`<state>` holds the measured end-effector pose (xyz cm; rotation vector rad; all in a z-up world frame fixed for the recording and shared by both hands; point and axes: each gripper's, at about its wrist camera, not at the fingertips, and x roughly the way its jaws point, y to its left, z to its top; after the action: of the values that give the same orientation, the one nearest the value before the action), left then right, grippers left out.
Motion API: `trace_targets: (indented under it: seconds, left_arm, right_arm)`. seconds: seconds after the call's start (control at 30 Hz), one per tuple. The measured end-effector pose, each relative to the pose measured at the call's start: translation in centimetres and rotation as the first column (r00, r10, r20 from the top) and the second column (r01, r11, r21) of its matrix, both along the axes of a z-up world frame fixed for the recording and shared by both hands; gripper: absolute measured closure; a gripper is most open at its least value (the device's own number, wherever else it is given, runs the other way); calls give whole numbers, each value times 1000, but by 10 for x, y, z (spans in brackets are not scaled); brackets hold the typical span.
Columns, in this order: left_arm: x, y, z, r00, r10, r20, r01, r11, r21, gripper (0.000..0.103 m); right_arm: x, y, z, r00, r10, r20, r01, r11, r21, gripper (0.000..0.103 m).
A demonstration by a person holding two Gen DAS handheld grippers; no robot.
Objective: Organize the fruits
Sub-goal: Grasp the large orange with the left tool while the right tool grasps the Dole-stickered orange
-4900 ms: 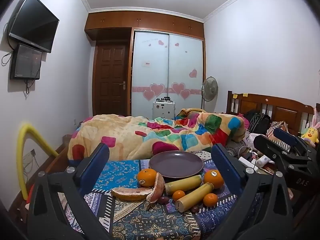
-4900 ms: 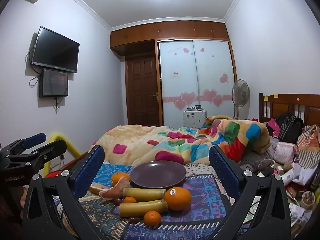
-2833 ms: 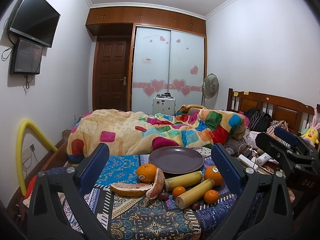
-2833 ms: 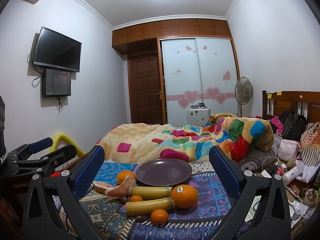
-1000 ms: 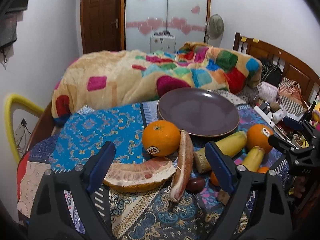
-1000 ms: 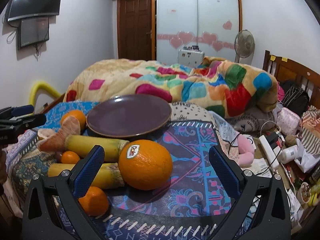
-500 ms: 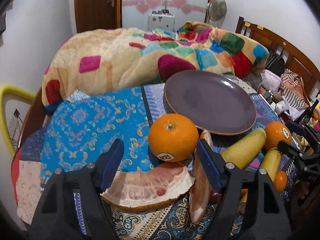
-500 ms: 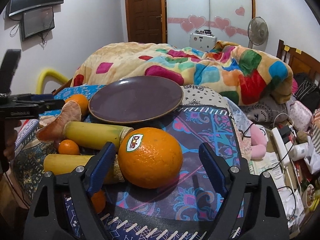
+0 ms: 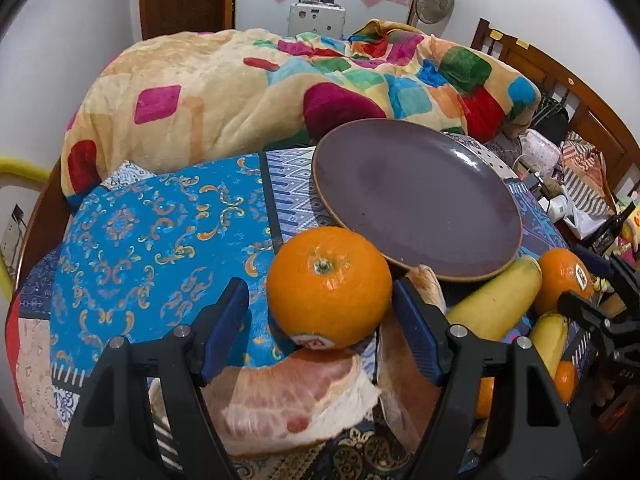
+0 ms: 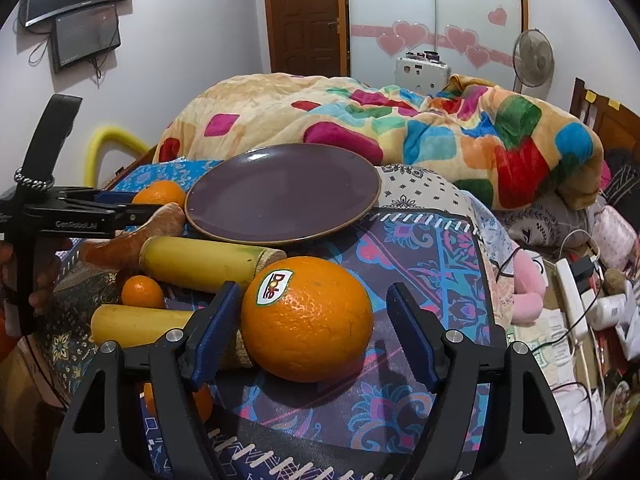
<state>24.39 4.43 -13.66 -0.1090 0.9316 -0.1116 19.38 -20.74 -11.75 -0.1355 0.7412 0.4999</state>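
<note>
A purple plate [image 9: 420,196] lies empty on the patterned cloth; it also shows in the right wrist view [image 10: 284,192]. My left gripper [image 9: 320,328] is open around a large orange [image 9: 328,288], its right pad touching the fruit and its left pad just off it. Pomelo pieces [image 9: 288,396] lie under it. My right gripper [image 10: 312,328] is open around a Dole-stickered orange [image 10: 308,320], with small gaps on both sides. Two sugarcane pieces [image 10: 200,264] and small tangerines [image 10: 142,292] lie to its left.
A colourful quilt [image 9: 280,92] is heaped behind the plate. A power strip, cables and clutter [image 10: 576,292] lie at the right. The left gripper's body [image 10: 76,216] shows at the left of the right wrist view. A yellow tube [image 10: 108,140] stands by the wall.
Both grippers have moved forward and down onto the fruits. Each has narrowed its jaws around its orange.
</note>
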Motion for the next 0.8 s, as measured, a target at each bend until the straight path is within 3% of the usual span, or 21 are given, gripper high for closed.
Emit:
trace_targets:
  seconds: [0.07, 0.13, 0.3, 0.37, 0.8]
  left_arm:
    - [3, 2, -2, 1000, 1, -9, -1, 1000, -24, 31]
    - [6, 4, -4, 1000, -10, -22, 9, 999, -50, 39]
    - [4, -5, -3, 1000, -20, 0, 20, 1000, 10, 40]
    - [2, -5, -2, 1000, -15, 6, 15, 1000, 16, 40]
    - [-21, -9, 36, 991, -17, 131, 9, 998, 64, 40]
  right_arm:
    - [4, -3, -2, 1000, 2, -22, -1, 1000, 17, 31]
    - [6, -5, -4, 999, 5, -44, -3, 999, 39, 31]
    - [14, -9, -9, 995, 15, -98, -6, 996, 89, 32]
    - [15, -7, -8, 994, 26, -107, -15, 995, 94, 37]
    - [11, 0, -2, 999, -4, -55, 6, 999, 49, 39]
